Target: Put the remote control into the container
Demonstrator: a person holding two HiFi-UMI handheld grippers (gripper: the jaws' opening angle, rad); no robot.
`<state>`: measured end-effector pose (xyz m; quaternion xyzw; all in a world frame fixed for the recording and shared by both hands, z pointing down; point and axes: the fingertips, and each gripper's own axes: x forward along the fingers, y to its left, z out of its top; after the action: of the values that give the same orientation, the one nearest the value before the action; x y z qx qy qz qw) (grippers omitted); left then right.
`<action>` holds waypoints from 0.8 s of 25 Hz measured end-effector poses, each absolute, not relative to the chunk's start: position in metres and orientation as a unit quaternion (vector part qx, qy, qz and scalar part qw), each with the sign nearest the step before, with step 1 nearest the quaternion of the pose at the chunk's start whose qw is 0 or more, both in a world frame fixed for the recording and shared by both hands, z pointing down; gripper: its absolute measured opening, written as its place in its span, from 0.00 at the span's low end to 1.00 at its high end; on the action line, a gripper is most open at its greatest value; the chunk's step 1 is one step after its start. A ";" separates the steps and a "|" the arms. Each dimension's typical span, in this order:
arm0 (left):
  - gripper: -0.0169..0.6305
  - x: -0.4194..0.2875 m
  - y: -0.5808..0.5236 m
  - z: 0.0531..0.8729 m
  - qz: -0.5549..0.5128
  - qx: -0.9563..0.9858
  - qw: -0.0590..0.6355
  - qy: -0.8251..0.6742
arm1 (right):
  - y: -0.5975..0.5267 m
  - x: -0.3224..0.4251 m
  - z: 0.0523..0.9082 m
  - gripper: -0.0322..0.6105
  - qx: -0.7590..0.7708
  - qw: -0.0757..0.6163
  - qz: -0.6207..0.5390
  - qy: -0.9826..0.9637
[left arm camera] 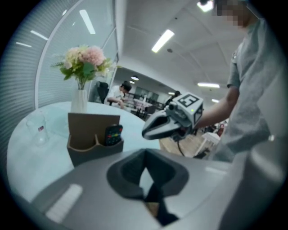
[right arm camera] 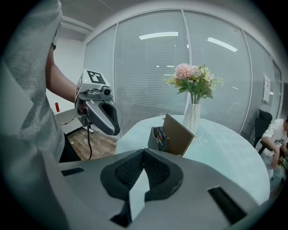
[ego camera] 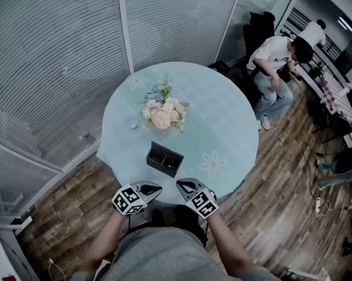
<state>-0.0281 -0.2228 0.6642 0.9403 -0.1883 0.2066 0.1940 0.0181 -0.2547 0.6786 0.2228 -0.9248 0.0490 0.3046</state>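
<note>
Left claw (ego camera: 155, 190) and right claw (ego camera: 182, 184), both closed, at table (ego camera: 224, 110) near edge

Left tool (ego camera: 154, 190) closed, right tool (ego camera: 182, 185) closed, empty

Round table (ego camera: 224, 110) sits centre of head view. Container (ego camera: 165, 158) is on it, lower centre, near the table's bottom edge. Remote control (left arm camera: 113, 134) stands in the container, in the right-hand compartment as seen in left gripper view. Vase of flowers (ego camera: 163, 110) is on the table above the container, apart from it. Small glass (left arm camera: 38, 128) is on the table, left of the container in left gripper view. Left gripper (ego camera: 156, 190) and right gripper (ego camera: 181, 184) are side by side just below the container, at the table edge. Partition wall (ego camera: 63, 62) is upper left, behind the table. Seated person (ego camera: 278, 66) is upper right, off the table.
</note>
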 end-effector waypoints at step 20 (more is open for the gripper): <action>0.03 -0.023 -0.203 0.636 0.200 0.954 0.124 -0.186 | -0.215 0.006 0.649 0.08 0.215 0.287 0.043 -0.932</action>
<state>-0.0226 -0.2034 0.6365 0.9541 -0.1858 0.1998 0.1237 0.0056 -0.2153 0.6494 0.2153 -0.9324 0.0426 0.2872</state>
